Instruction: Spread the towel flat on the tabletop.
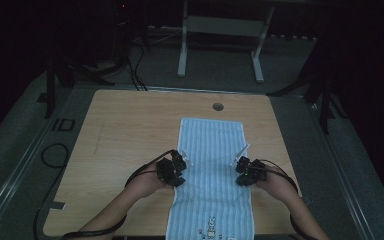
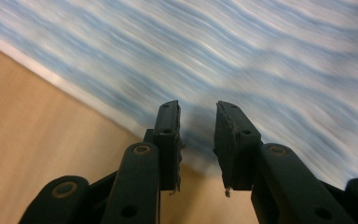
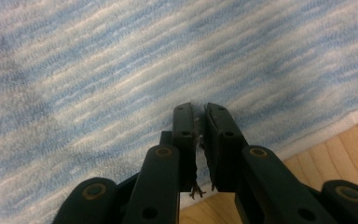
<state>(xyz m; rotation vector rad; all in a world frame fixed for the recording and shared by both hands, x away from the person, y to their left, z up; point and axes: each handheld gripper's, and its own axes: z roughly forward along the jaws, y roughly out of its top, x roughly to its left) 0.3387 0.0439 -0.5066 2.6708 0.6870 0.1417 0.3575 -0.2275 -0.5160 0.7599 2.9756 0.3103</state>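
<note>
A light blue striped towel (image 1: 211, 150) lies flat and lengthwise down the middle of the wooden table (image 1: 130, 130), with its near end hanging over the front edge. My left gripper (image 1: 182, 160) hovers over the towel's left edge. In the left gripper view its jaws (image 2: 197, 109) stand apart with nothing between them, above the blurred towel (image 2: 237, 56) and bare wood (image 2: 37, 121). My right gripper (image 1: 241, 157) is at the towel's right edge. Its jaws (image 3: 199, 109) are parted by a slim gap holding only stray fibres, just over the towel (image 3: 121, 70).
A round cable hole (image 1: 218, 106) sits in the table beyond the towel's far end. Small printed figures (image 1: 210, 231) mark the towel's near end. A white metal frame (image 1: 220, 30) stands on the dark floor behind, and cables (image 1: 55, 155) lie left of the table.
</note>
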